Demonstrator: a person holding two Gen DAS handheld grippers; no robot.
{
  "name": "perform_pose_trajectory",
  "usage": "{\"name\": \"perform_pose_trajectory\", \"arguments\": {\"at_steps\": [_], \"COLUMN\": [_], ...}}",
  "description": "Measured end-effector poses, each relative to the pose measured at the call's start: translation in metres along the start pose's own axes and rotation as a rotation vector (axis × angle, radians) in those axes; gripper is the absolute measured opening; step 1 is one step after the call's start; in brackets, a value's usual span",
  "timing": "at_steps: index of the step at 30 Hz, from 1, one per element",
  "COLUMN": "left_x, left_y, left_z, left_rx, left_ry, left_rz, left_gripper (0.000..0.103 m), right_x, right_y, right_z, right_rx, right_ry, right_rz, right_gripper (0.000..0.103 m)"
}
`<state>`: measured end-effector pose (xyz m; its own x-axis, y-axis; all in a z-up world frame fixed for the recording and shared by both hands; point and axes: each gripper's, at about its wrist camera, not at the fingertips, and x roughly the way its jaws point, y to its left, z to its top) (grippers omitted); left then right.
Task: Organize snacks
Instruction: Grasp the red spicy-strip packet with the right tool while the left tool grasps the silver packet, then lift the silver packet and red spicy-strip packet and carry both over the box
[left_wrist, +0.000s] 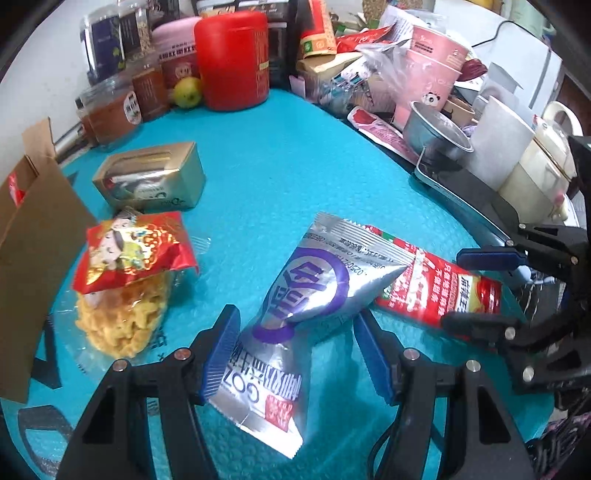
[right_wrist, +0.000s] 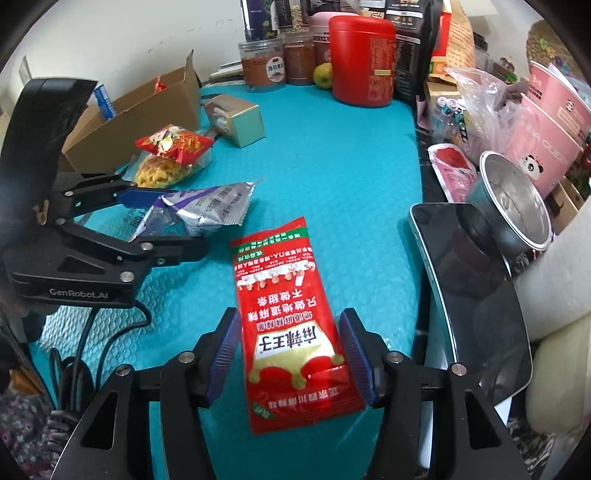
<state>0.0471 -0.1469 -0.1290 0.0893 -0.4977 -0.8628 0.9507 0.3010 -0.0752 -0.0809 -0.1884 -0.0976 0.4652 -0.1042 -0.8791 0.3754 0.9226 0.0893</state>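
A silver and purple snack packet (left_wrist: 295, 314) lies on the teal mat (left_wrist: 280, 177), between the open jaws of my left gripper (left_wrist: 295, 350); the left pad touches it. It also shows in the right wrist view (right_wrist: 207, 210). A red snack packet (right_wrist: 291, 332) lies flat between the open jaws of my right gripper (right_wrist: 288, 354), which straddle its near end. It shows in the left wrist view (left_wrist: 436, 284) with the right gripper (left_wrist: 476, 288) around it. A red-topped bag of yellow crackers (left_wrist: 125, 277) and a gold box (left_wrist: 155, 177) lie to the left.
An open cardboard box (right_wrist: 140, 107) stands at the mat's left edge. Jars, a red canister (right_wrist: 362, 59) and a green fruit (right_wrist: 323, 75) line the back. A phone (right_wrist: 476, 288), a metal cup (right_wrist: 517, 206) and pink tubs crowd the right side.
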Motion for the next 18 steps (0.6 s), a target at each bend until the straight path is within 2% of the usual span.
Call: {"name": "perform_pose_trajectory", "arguments": {"at_steps": [3, 6, 10, 12, 13, 18], "left_x": [0.002, -0.001, -0.011, -0.017, -0.020, -0.032], "left_y": [0.003, 0.005, 0.005, 0.006, 0.006, 0.005], "left_z": [0.001, -0.002, -0.010, -0.016, -0.019, -0.034], "left_rx": [-0.038, -0.079, -0.120, -0.143, -0.154, -0.185], "left_ry": [-0.001, 0.003, 0.004, 0.006, 0.008, 0.034], "left_rz": [-0.017, -0.033, -0.013, -0.001, 0.006, 0.045], "left_gripper": [0.063, 0.037, 0.034, 0.034, 0.032, 0.032], "right_x": [0.003, 0.006, 0.011, 0.013, 0.013, 0.010], "right_y": [0.003, 0.007, 0.011, 0.013, 0.013, 0.014], "right_z": [0.004, 0.007, 0.009, 0.008, 0.008, 0.008], "right_rx": [-0.009, -0.033, -0.059, -0.064, -0.063, -0.040], "right_ry": [0.000, -0.001, -0.002, -0.009, -0.014, -0.012], "right_rz": [-0.005, -0.034, -0.077, -0.093, -0.089, -0.060], "right_gripper": [0.067, 0.069, 0.069, 0.065, 0.053, 0.049]}}
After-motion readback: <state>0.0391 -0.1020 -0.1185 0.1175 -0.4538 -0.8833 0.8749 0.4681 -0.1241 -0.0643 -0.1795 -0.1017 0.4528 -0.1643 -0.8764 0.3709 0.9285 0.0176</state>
